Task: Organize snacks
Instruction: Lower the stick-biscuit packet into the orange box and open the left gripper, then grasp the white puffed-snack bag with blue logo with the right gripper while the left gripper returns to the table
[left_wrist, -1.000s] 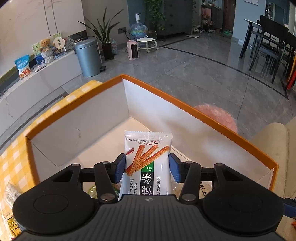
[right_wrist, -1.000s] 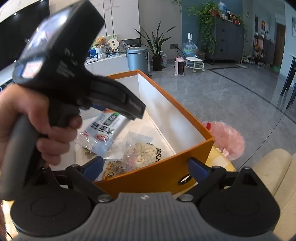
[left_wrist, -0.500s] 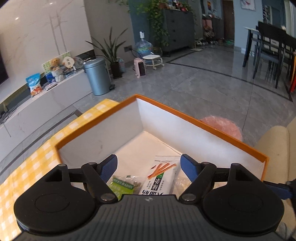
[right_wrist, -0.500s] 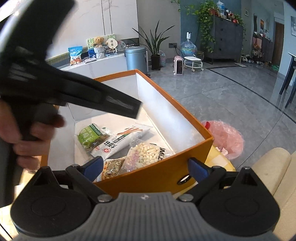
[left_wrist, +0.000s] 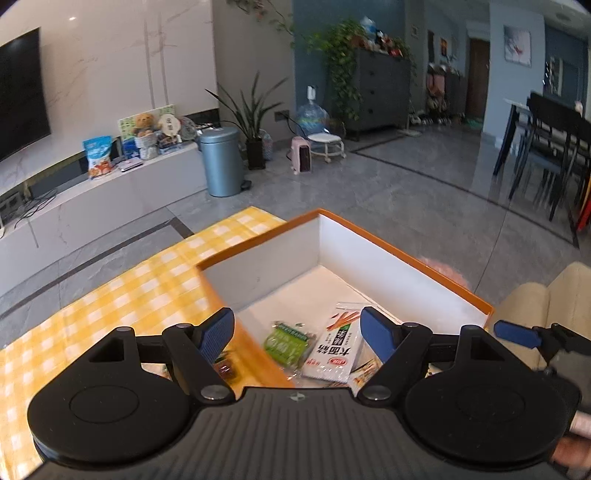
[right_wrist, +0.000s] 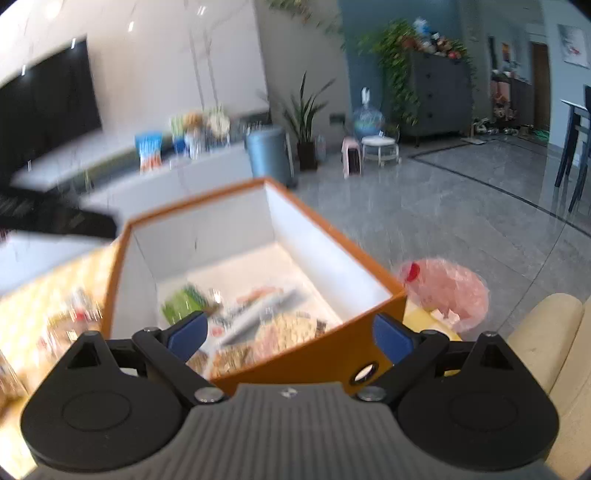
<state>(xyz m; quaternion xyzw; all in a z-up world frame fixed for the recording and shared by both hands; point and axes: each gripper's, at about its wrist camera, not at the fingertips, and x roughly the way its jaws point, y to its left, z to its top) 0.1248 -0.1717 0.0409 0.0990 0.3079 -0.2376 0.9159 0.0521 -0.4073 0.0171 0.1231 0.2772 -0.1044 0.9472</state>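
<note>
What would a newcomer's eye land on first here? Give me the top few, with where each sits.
The orange box with white inner walls dominates, standing on the yellow checked tablecloth. Inside on its floor lie snack packets, notably a white stick-snack packet beside a green packet. The open left hand-held gripper hangs above the box's near-left rim, and a pink plastic bag sits on the floor beyond the box.

The left gripper (left_wrist: 297, 334) hangs level with its blue-padded jaws spread wide and nothing between them. The right gripper (right_wrist: 291, 332) is likewise wide open and empty, its view blurred. Its blue fingertip (left_wrist: 515, 334) shows at the far right of the left wrist view.
</note>
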